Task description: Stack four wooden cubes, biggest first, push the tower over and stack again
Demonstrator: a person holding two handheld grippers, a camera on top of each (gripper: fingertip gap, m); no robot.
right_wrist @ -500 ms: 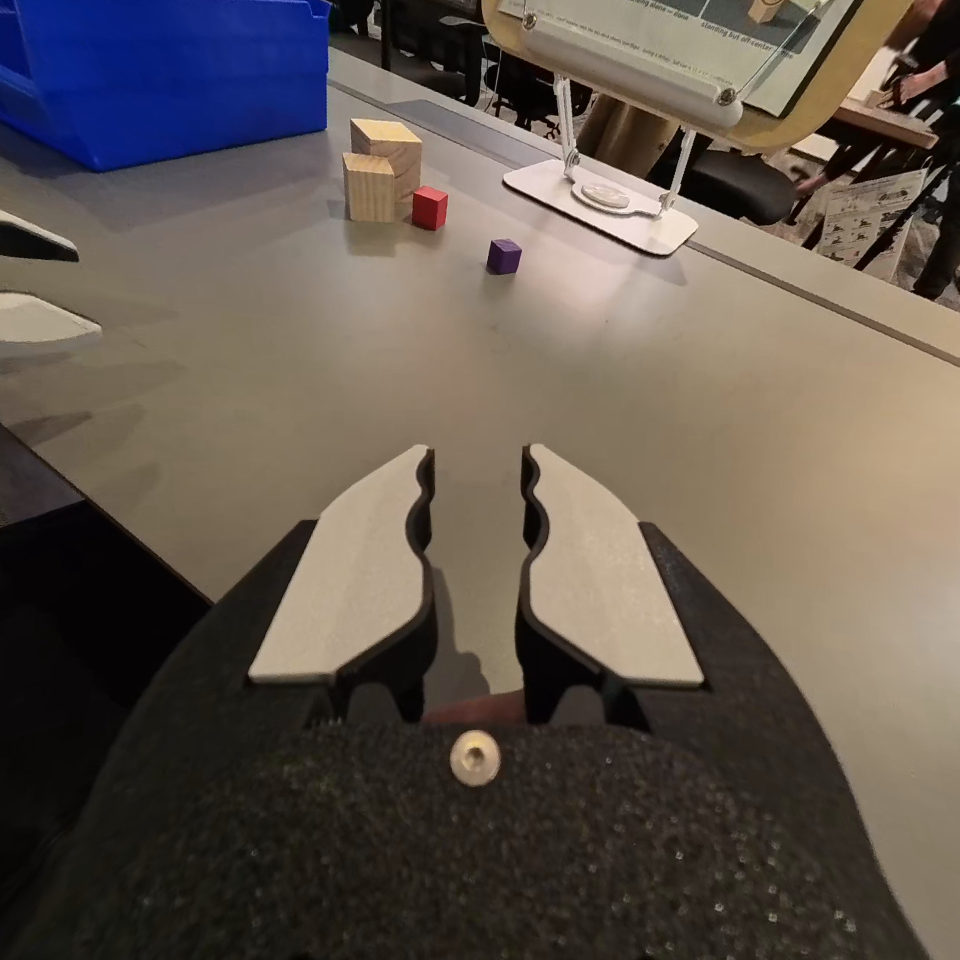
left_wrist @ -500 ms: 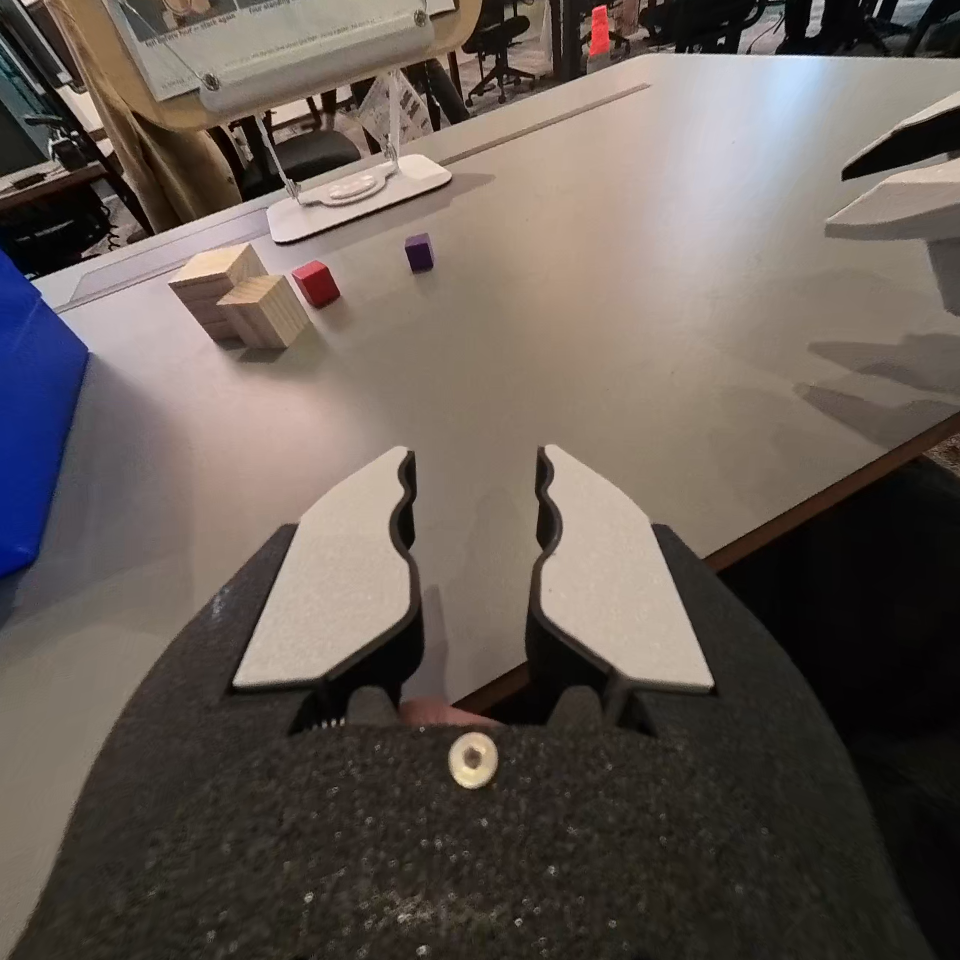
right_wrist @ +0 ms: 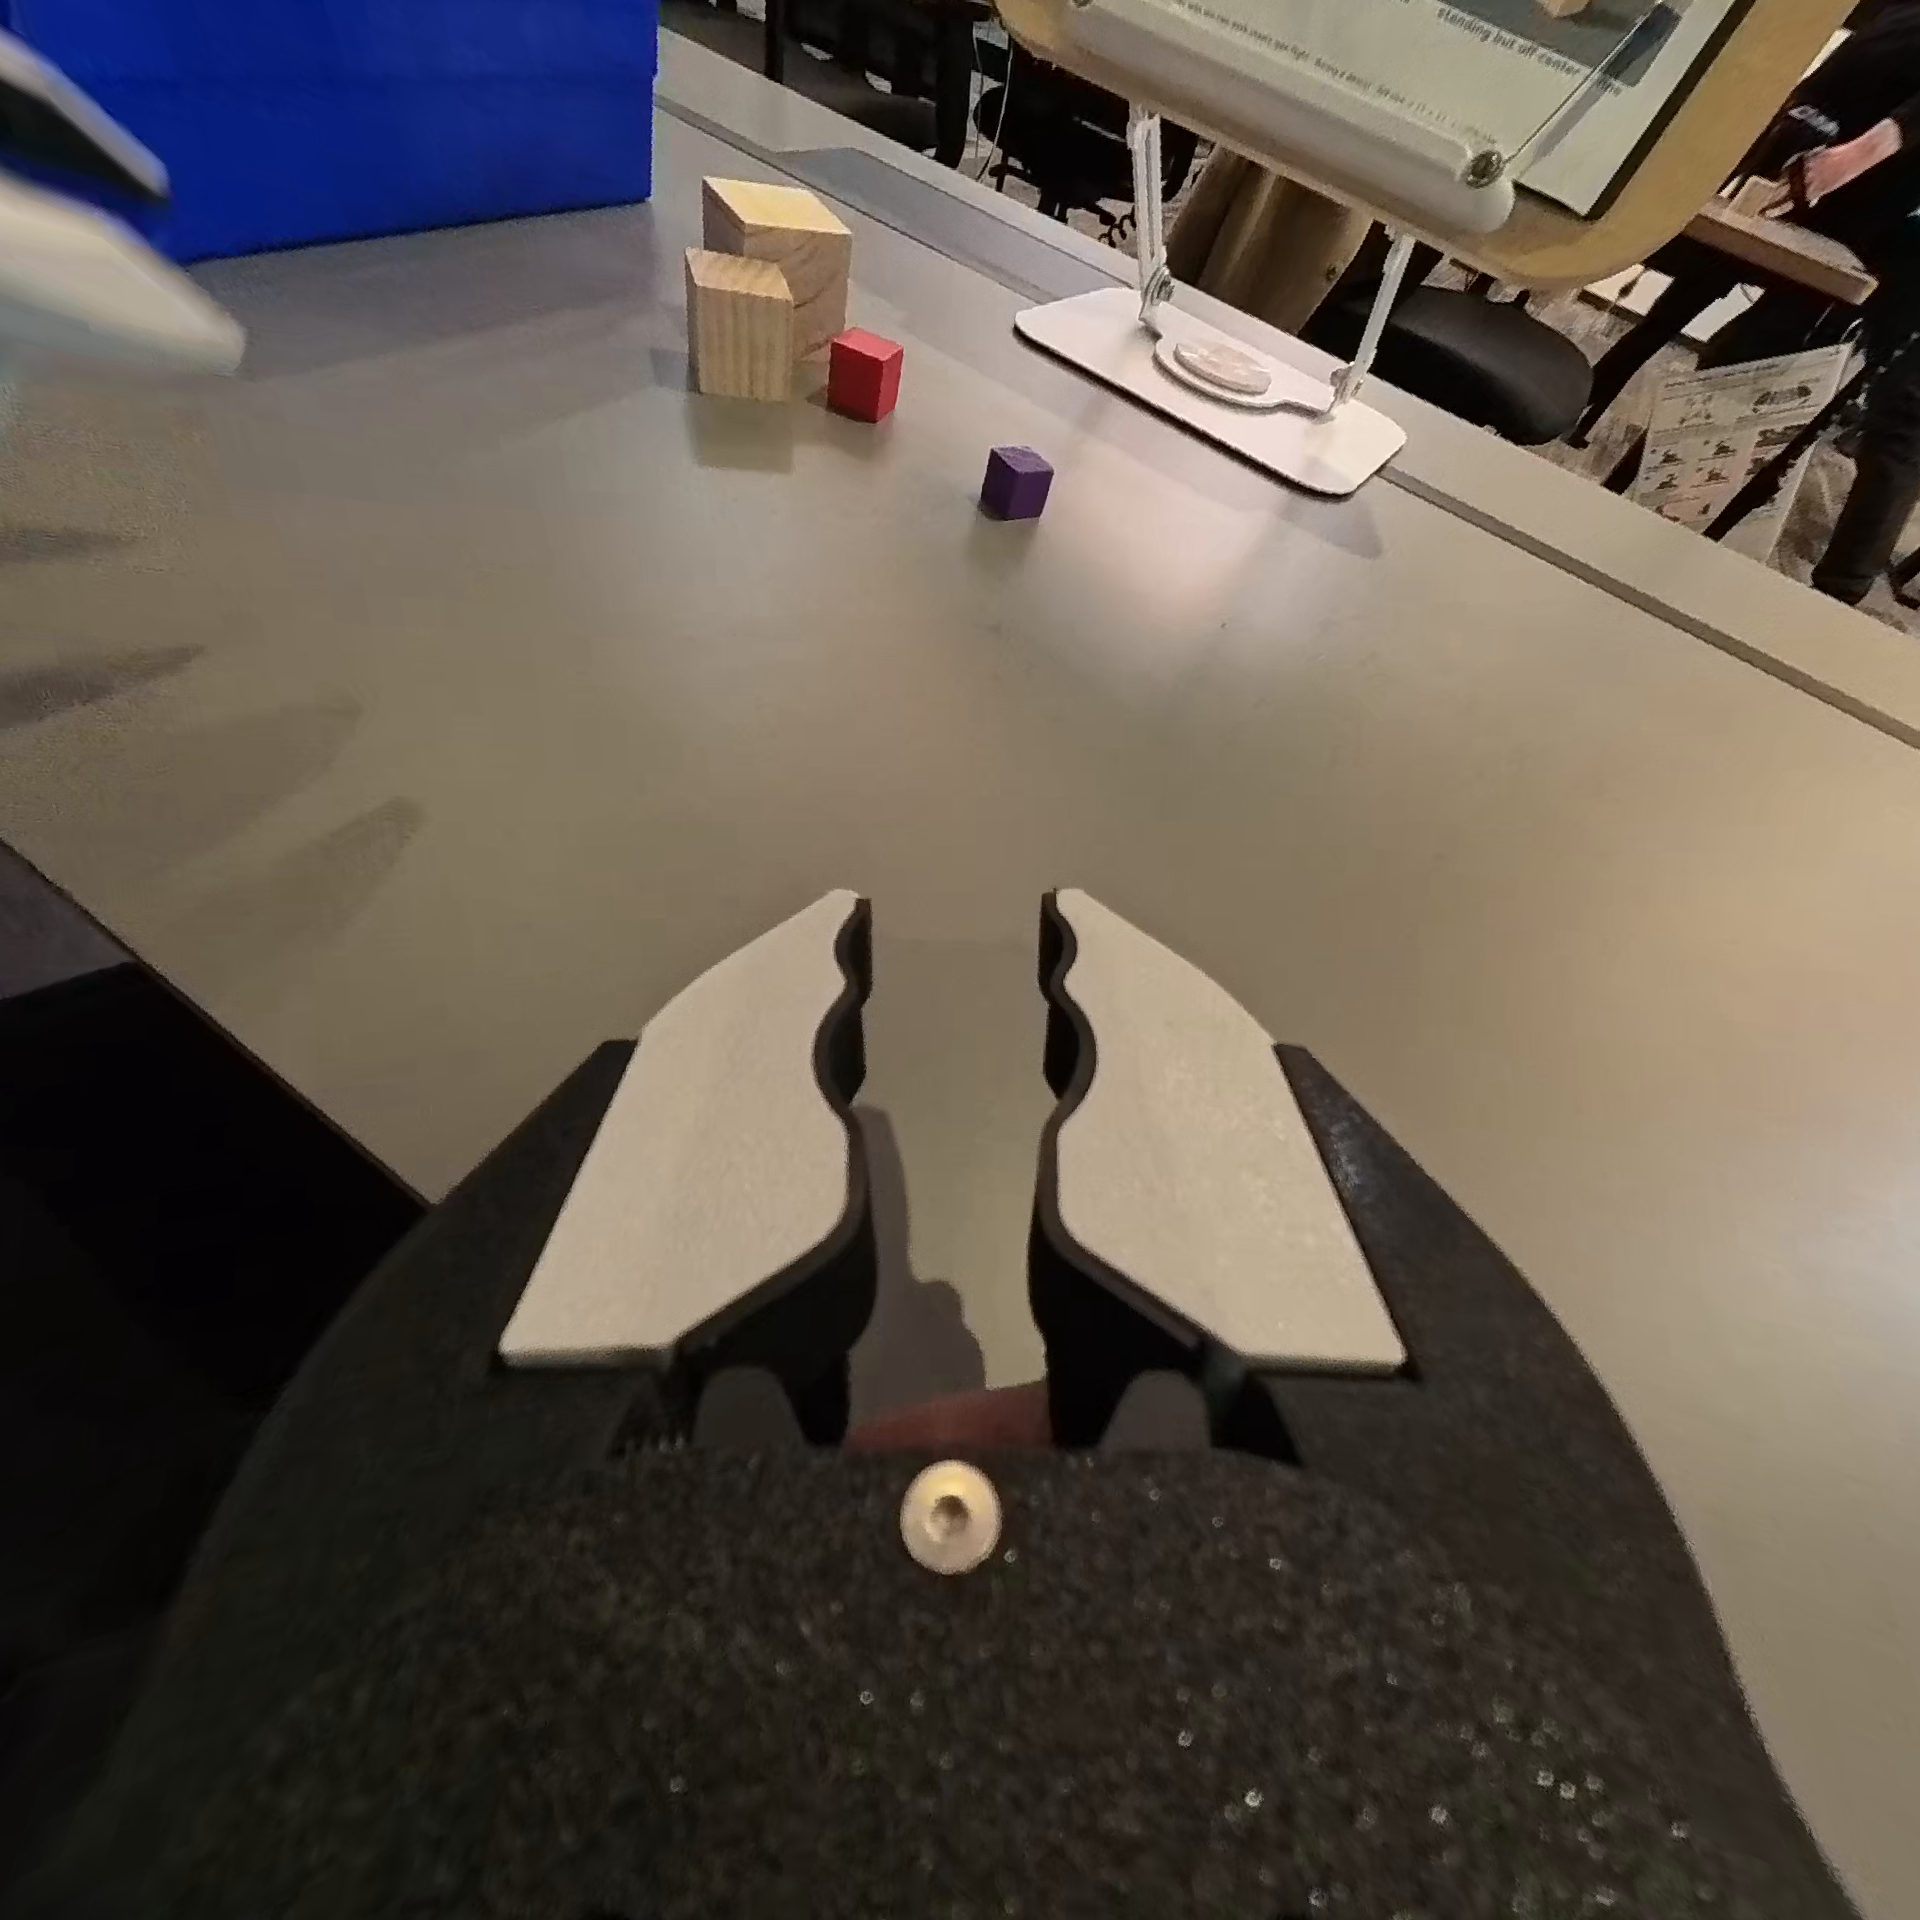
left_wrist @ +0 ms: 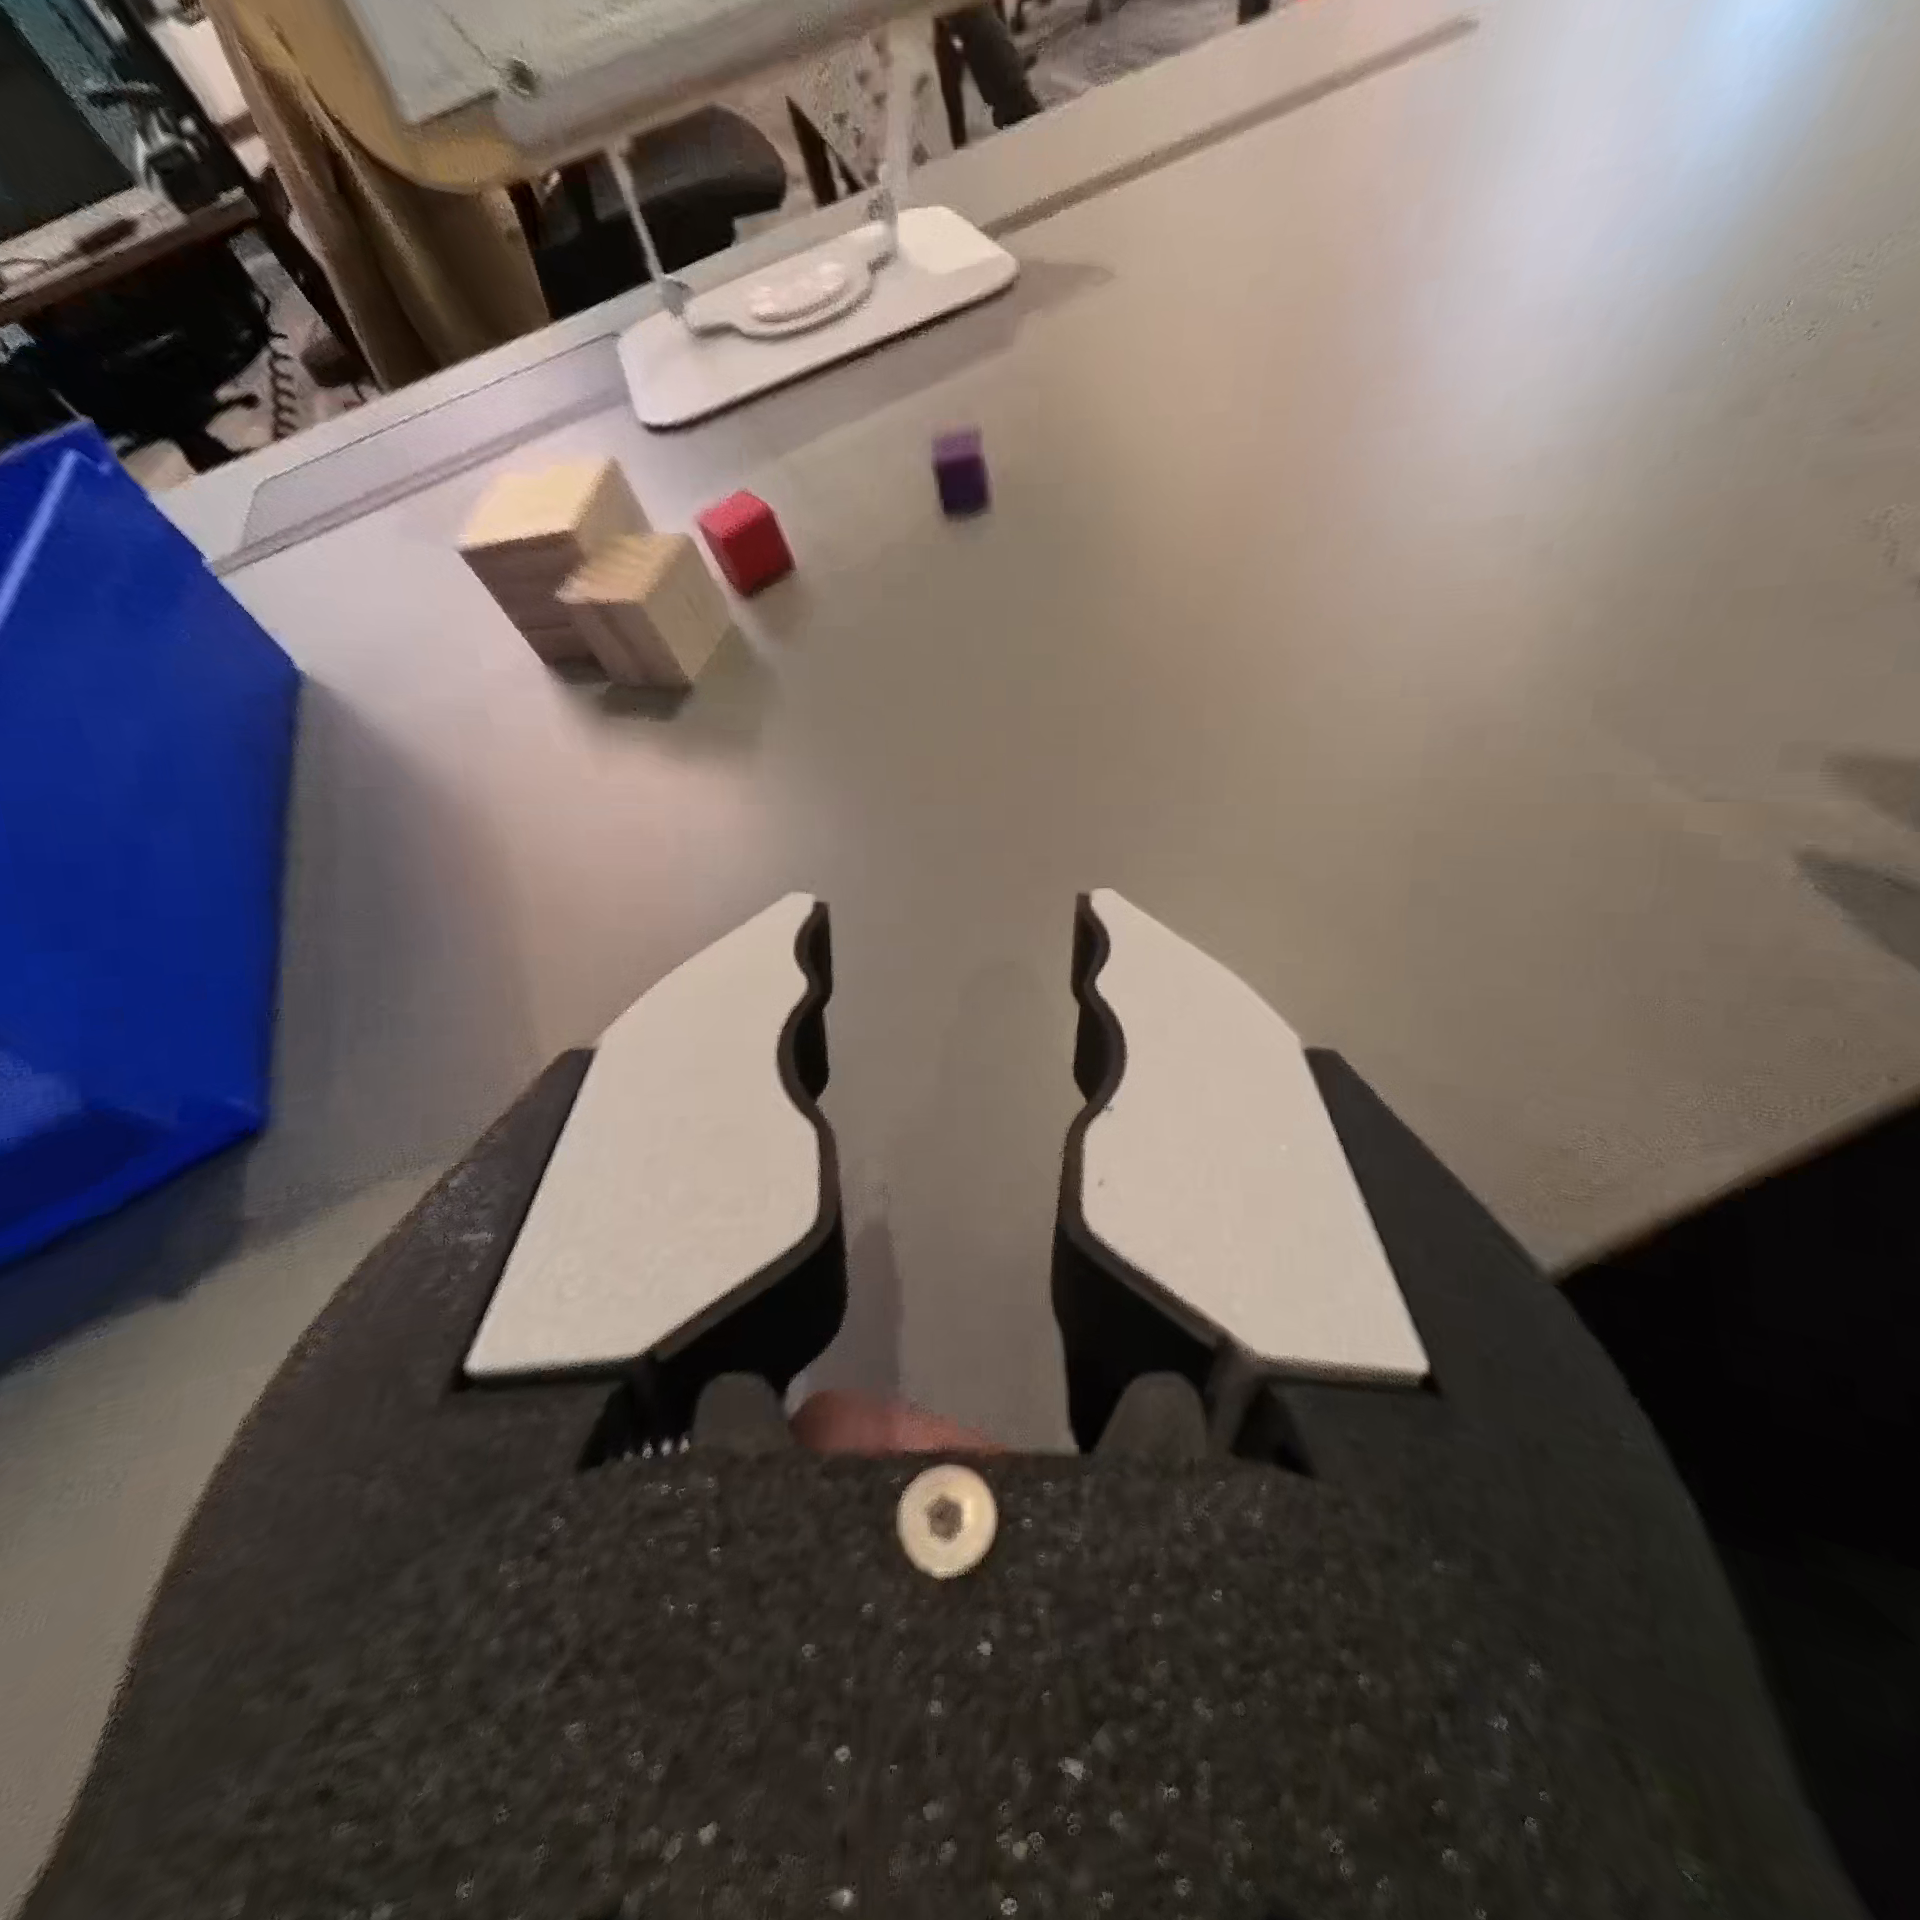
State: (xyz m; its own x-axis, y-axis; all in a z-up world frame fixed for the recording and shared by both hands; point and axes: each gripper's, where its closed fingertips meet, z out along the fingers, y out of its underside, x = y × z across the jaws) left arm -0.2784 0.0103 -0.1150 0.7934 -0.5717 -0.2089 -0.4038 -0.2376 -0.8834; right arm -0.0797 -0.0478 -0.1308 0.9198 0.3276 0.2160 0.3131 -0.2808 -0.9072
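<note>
I have both tools over the near side of the grey table (right_wrist: 1351, 831), and neither carries anything. My left gripper (left_wrist: 951, 920) has its two pale fingers spread wide, with bare tabletop showing through the gap; my right gripper (right_wrist: 956, 909) is parted too, though more narrowly, and it is likewise empty. All four cubes sit well ahead of me, toward the far side of the table, none stacked. The largest pale wooden cube (right_wrist: 784, 244) stands farthest back, and the smaller pale wooden cube (right_wrist: 740, 327) sits against its near face, the two touching. The small red cube (right_wrist: 864, 374) lies just beside that pair, on their right as I see it; whether it touches them I cannot tell. The tiny purple cube (right_wrist: 1015, 481) rests alone, farther right and apart from the rest. In the left wrist view the same row reads: large cube (left_wrist: 545, 540), smaller cube (left_wrist: 649, 613), red (left_wrist: 746, 540), purple (left_wrist: 958, 470), all slightly blurred. A blue plastic bin (left_wrist: 114, 831) stands to the left of the cubes. Behind them a white flat-based stand (right_wrist: 1210, 384) holds up a tilted sign board (right_wrist: 1382, 114). In the right wrist view, blurred pale fingers of my left gripper show at the left edge.
</note>
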